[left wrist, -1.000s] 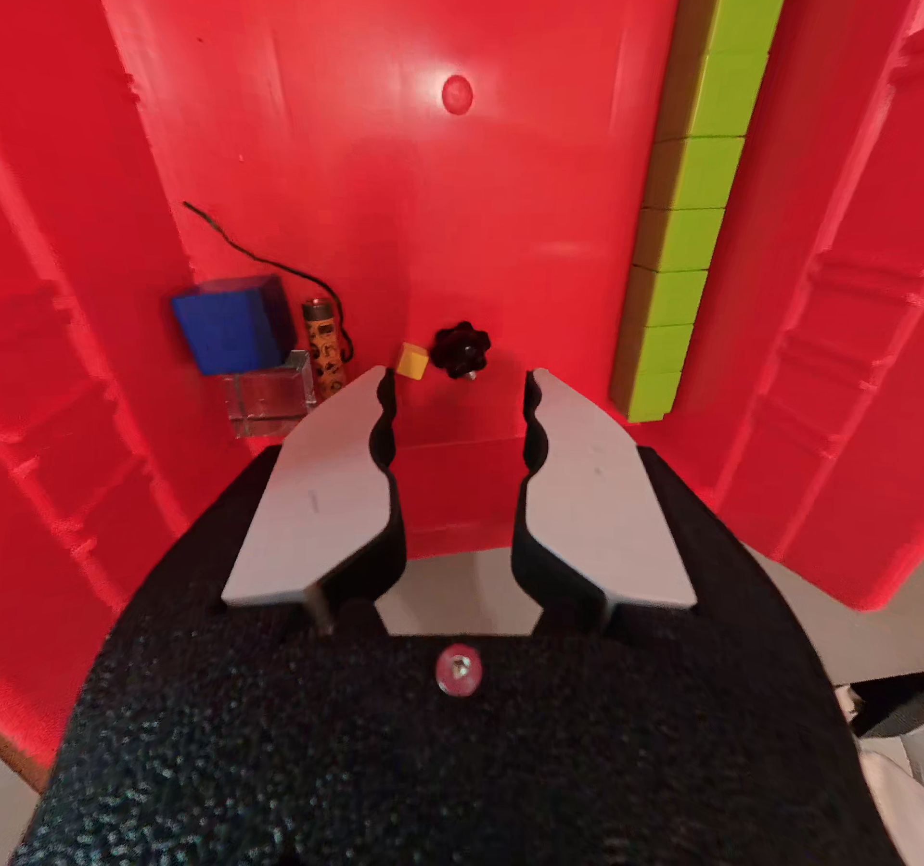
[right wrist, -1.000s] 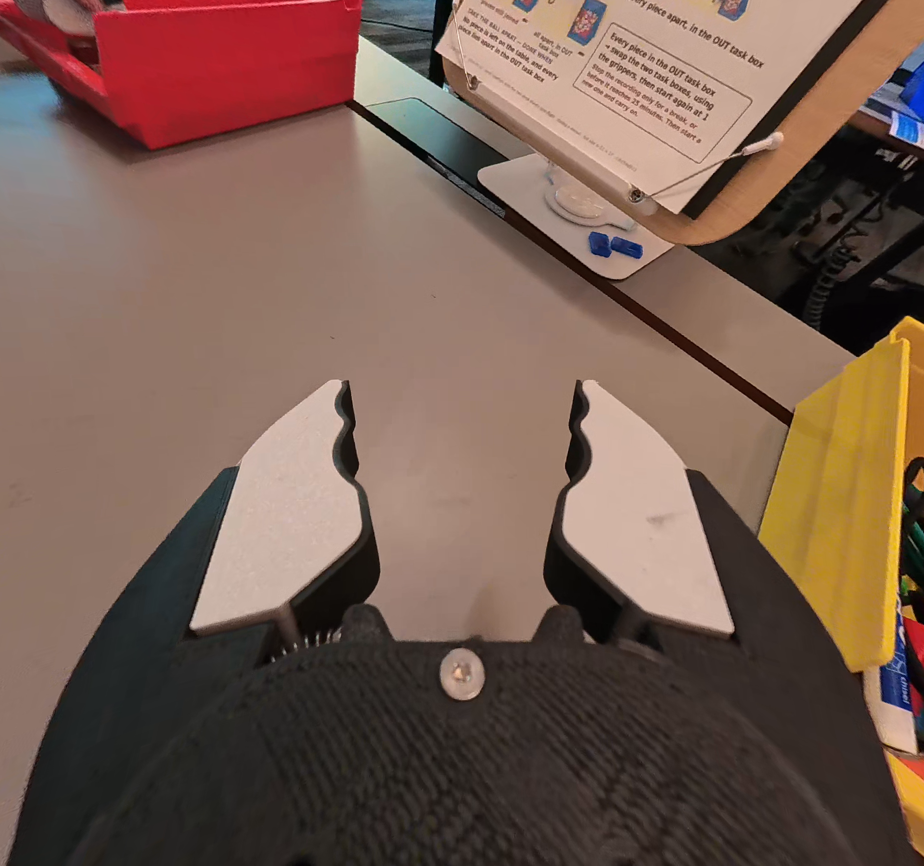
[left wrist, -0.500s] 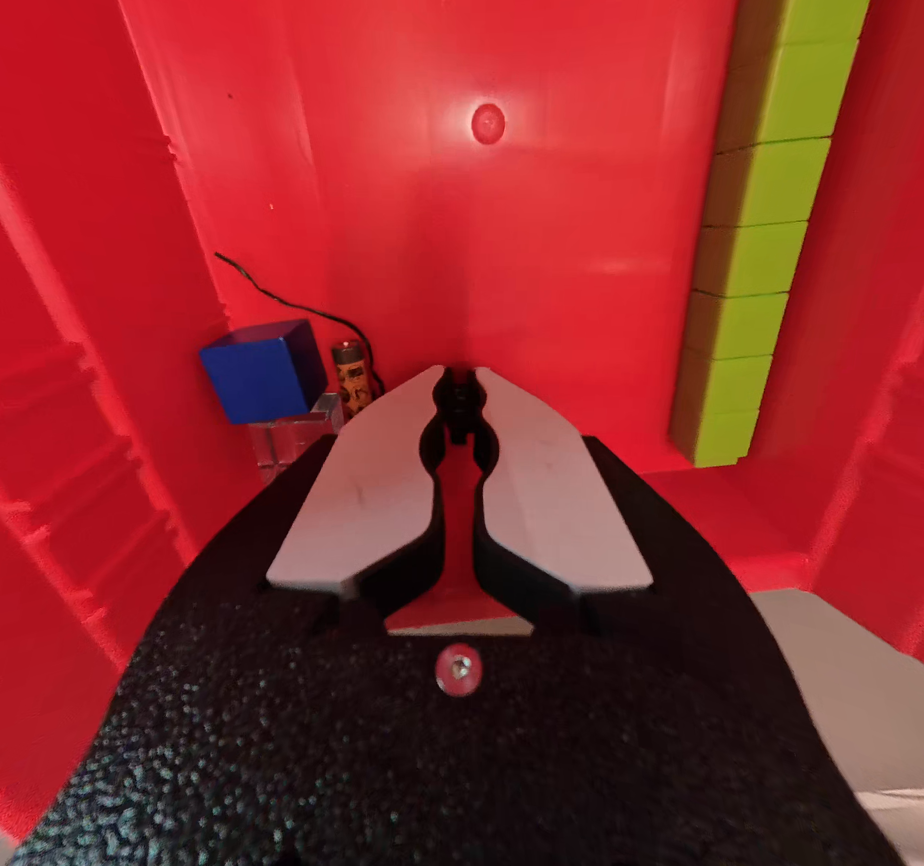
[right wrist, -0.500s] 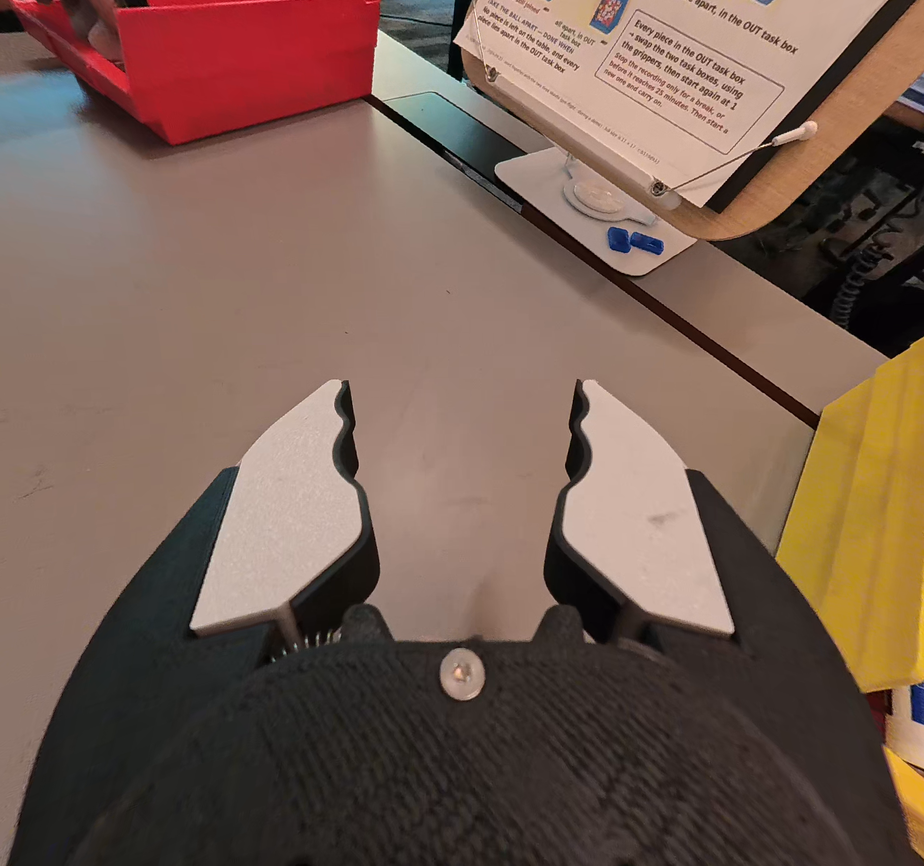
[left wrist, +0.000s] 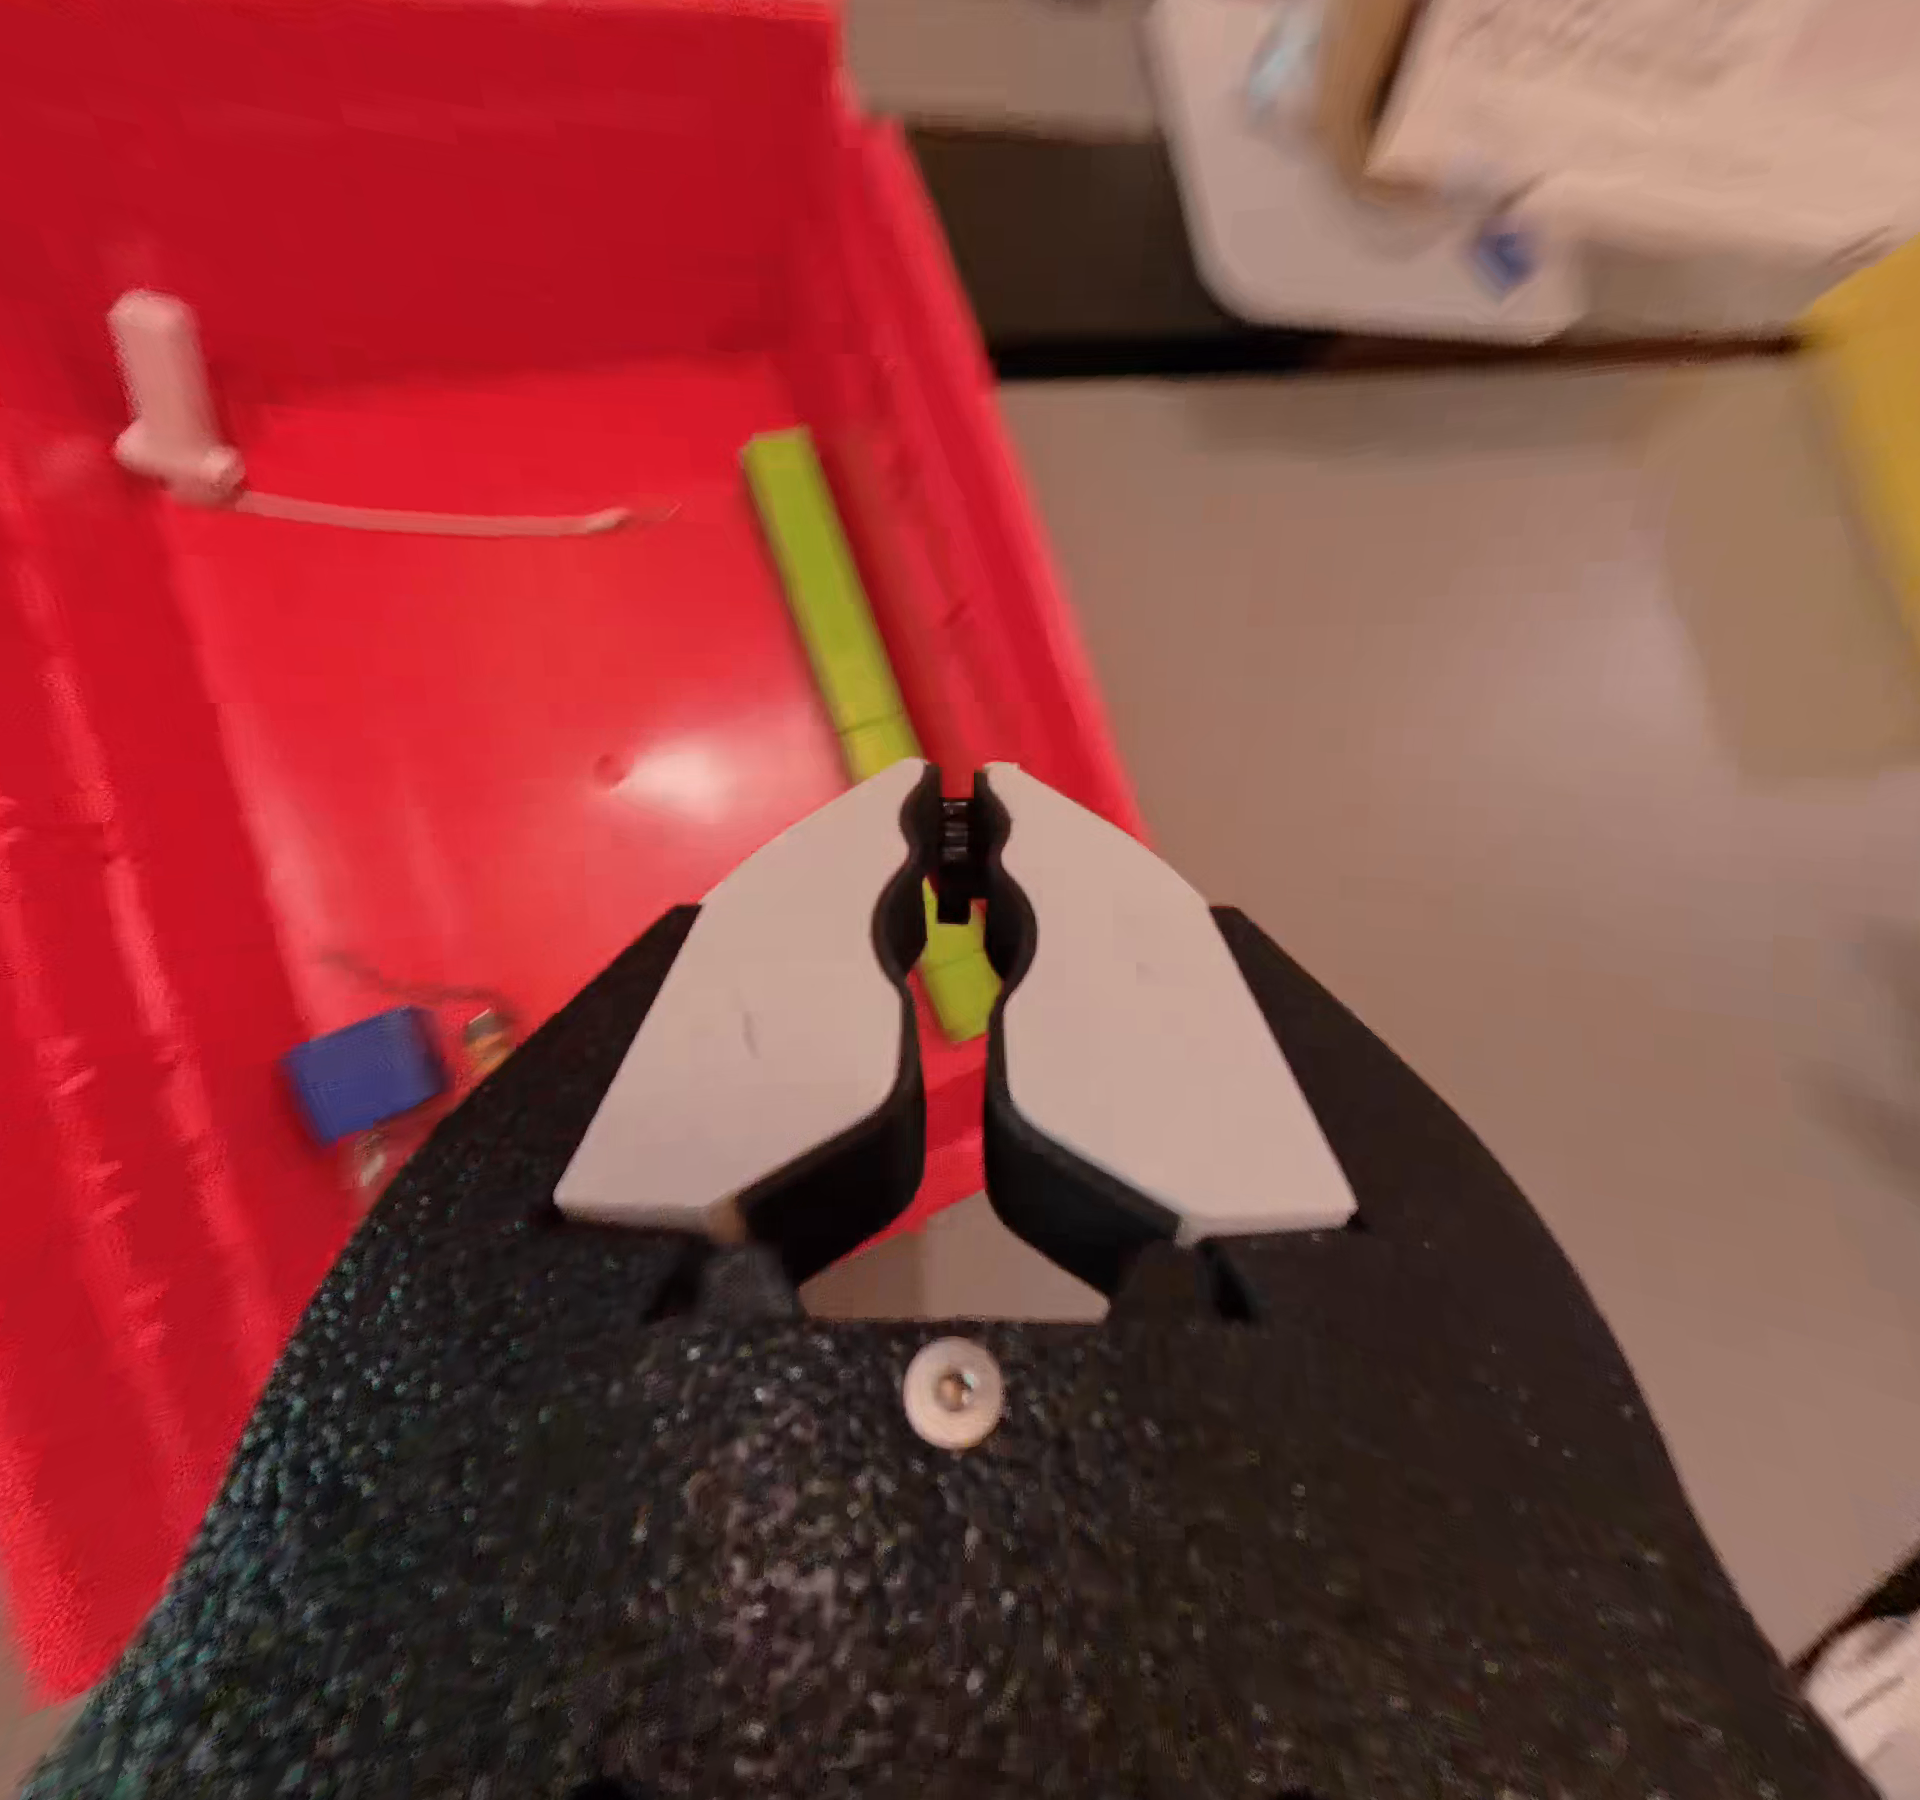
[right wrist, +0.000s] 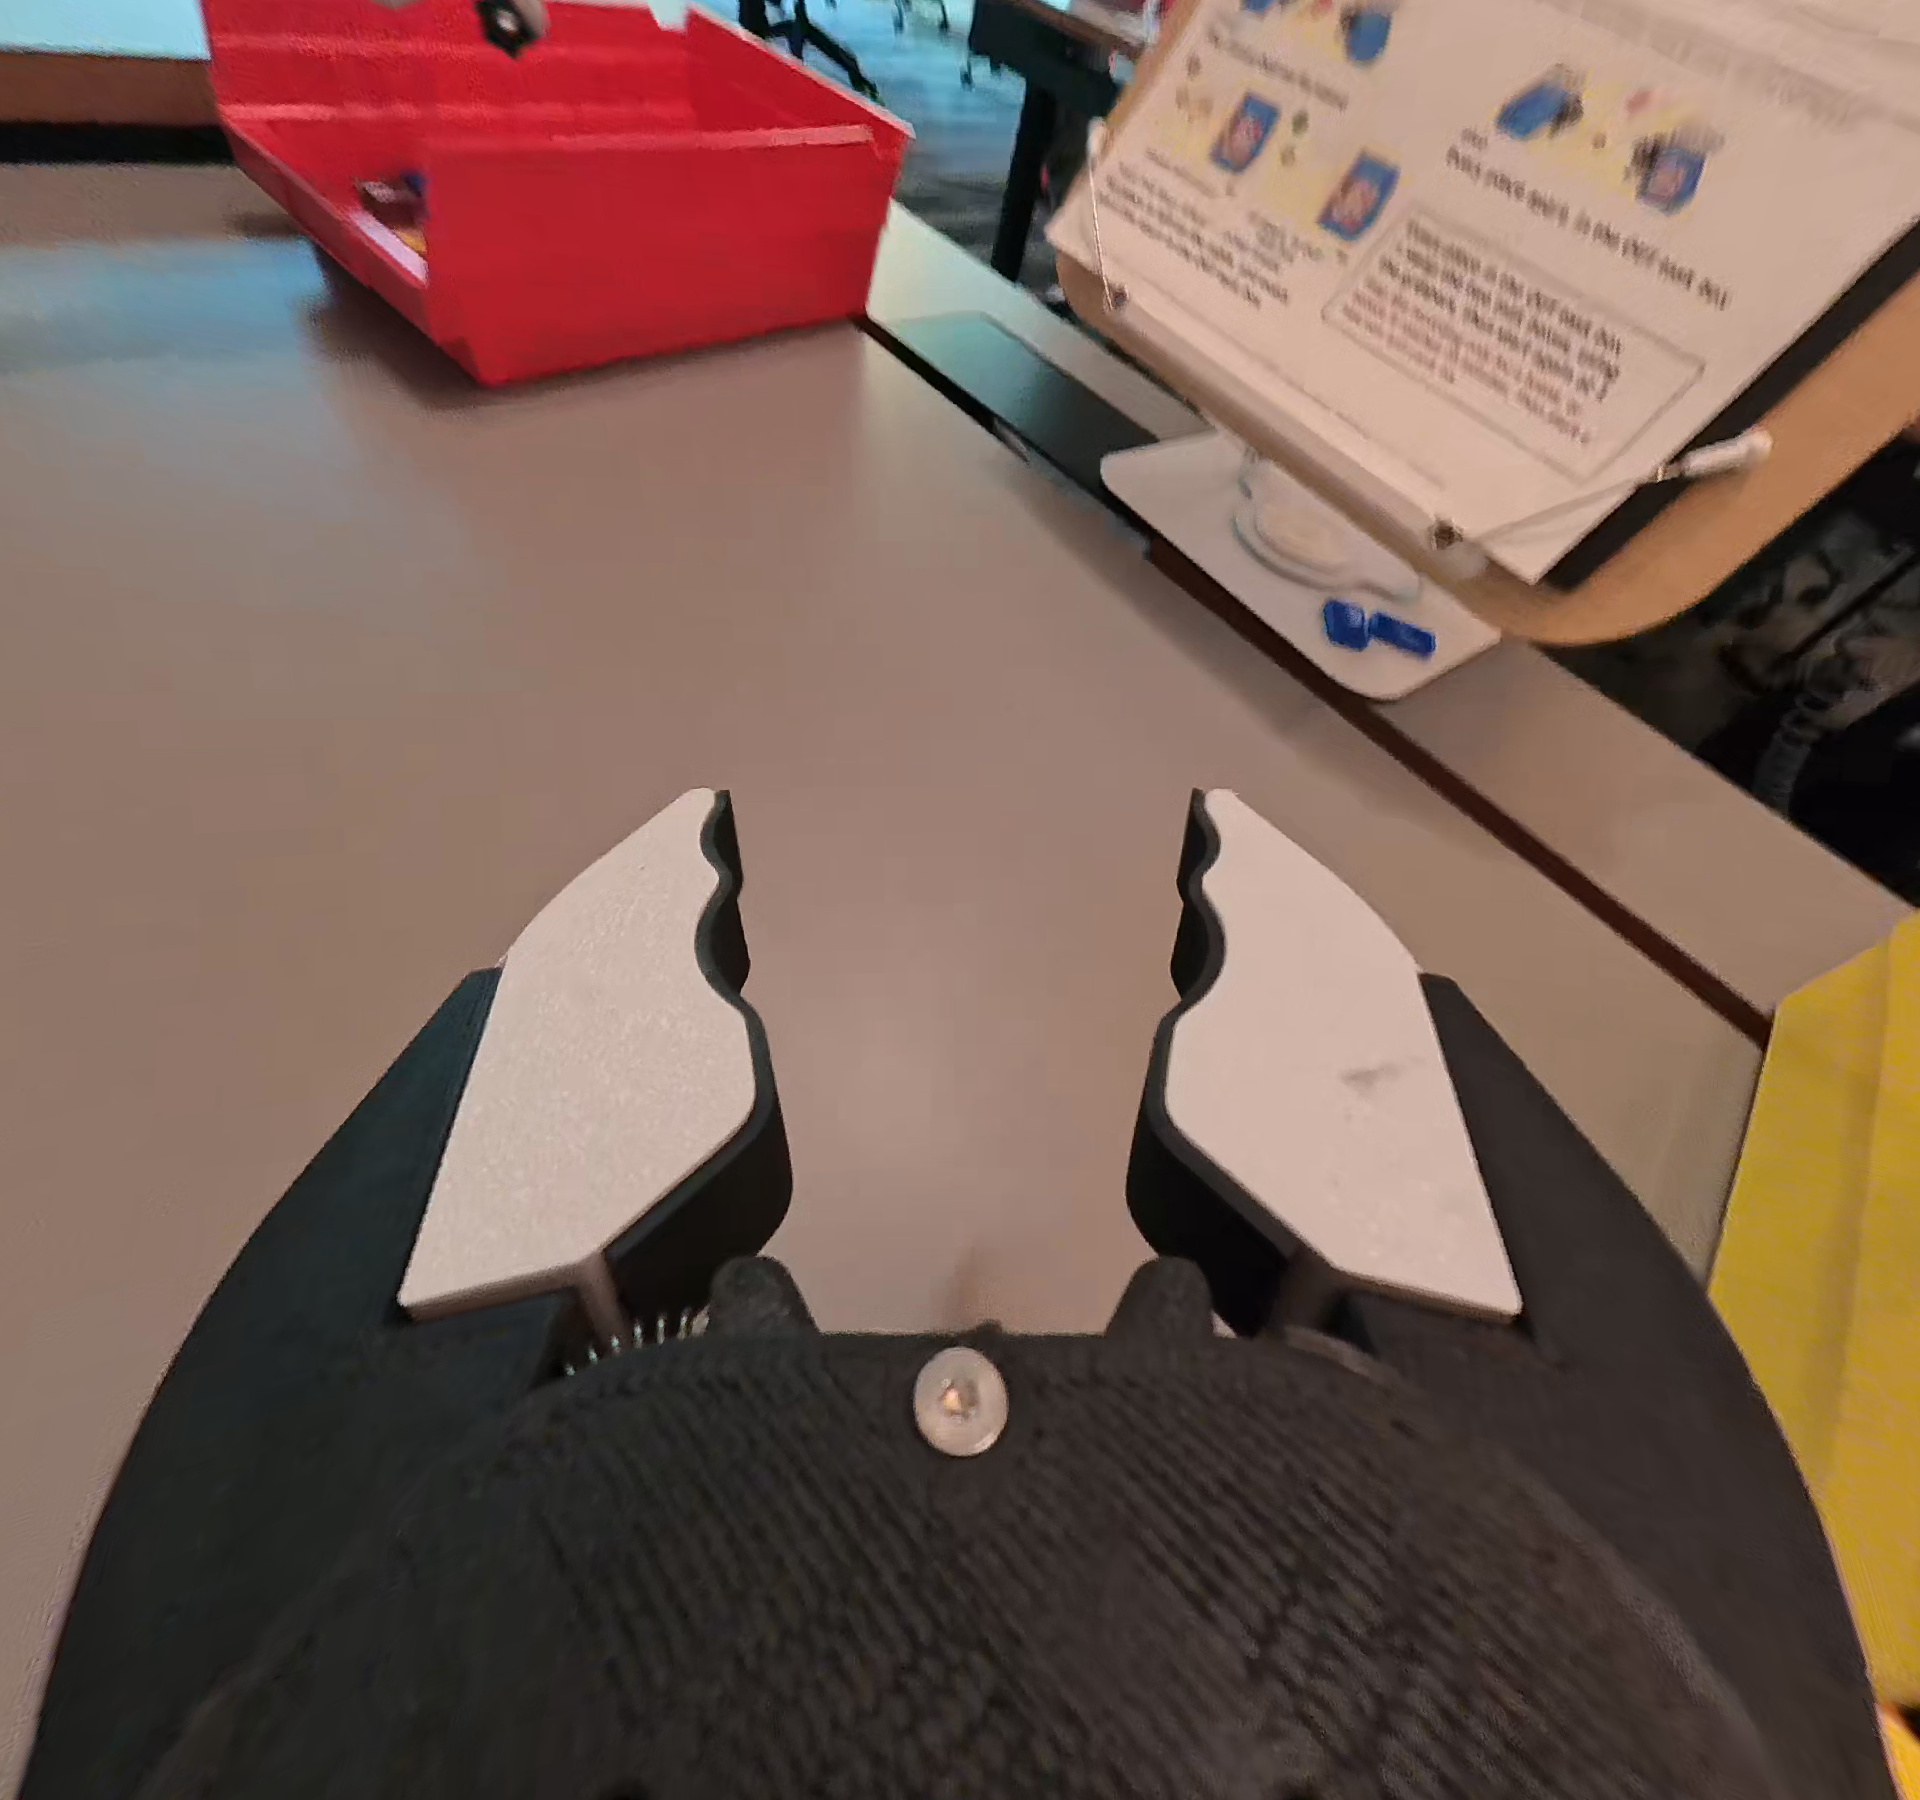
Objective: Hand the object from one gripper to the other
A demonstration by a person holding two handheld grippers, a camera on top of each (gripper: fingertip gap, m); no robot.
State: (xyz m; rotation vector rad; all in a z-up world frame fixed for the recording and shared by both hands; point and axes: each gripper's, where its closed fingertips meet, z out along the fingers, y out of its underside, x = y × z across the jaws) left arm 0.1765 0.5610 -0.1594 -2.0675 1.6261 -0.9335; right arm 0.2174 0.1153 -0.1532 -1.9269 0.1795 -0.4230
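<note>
My left gripper [left wrist: 954, 794] is shut on a small black star-shaped knob [left wrist: 954, 841], held between the fingertips above the right rim of the red bin [left wrist: 468, 192]. In the right wrist view the same left gripper [right wrist: 509, 20] shows far off at the top left, holding the black knob [right wrist: 502, 18] above the red bin [right wrist: 665, 264]. My right gripper [right wrist: 961, 836] is open and empty, low over the grey table [right wrist: 416, 659], well apart from the left one.
Inside the red bin lie a long lime-green block row [left wrist: 831, 628], a blue cube [left wrist: 364, 1075], a small battery-like cylinder [left wrist: 486, 1033] and a white tool with a thin blade [left wrist: 166, 400]. An instruction board on a white stand [right wrist: 1475, 223] stands at the right. A yellow bin [right wrist: 1829, 1283] is at the far right. My right fingertips sit around 45 cm from my left ones.
My left gripper closed on the black knob in the red bin, then lifted it up and out towards the bin's right rim. My right gripper stayed open and shifted slightly.
</note>
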